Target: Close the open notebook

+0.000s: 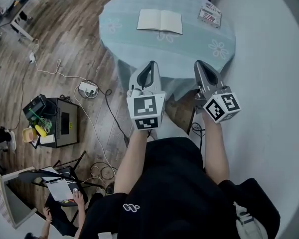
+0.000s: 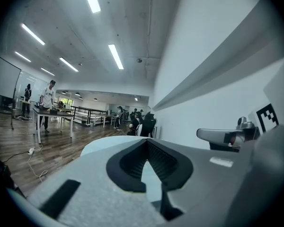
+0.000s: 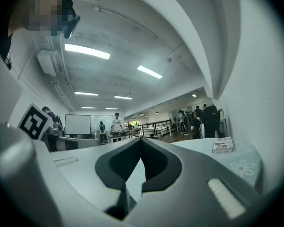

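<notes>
An open notebook (image 1: 159, 21) with pale blank pages lies flat near the far side of a round table (image 1: 139, 44) covered in a light blue flowered cloth. Both grippers hover short of the table's near edge, apart from the notebook. My left gripper (image 1: 151, 63) points toward the table with its jaws shut and nothing between them; its own view shows the tips (image 2: 146, 140) meeting over the table's pale edge. My right gripper (image 1: 199, 63) is beside it, jaws also shut and empty, tips (image 3: 141, 139) together. Neither gripper view shows the notebook.
A small red-and-white box (image 1: 210, 15) sits at the table's far right, also seen as a box (image 3: 223, 145) in the right gripper view. A white wall (image 1: 279, 83) runs along the right. On the wood floor at left lie cables, a power strip (image 1: 87, 89) and a black case (image 1: 60, 121).
</notes>
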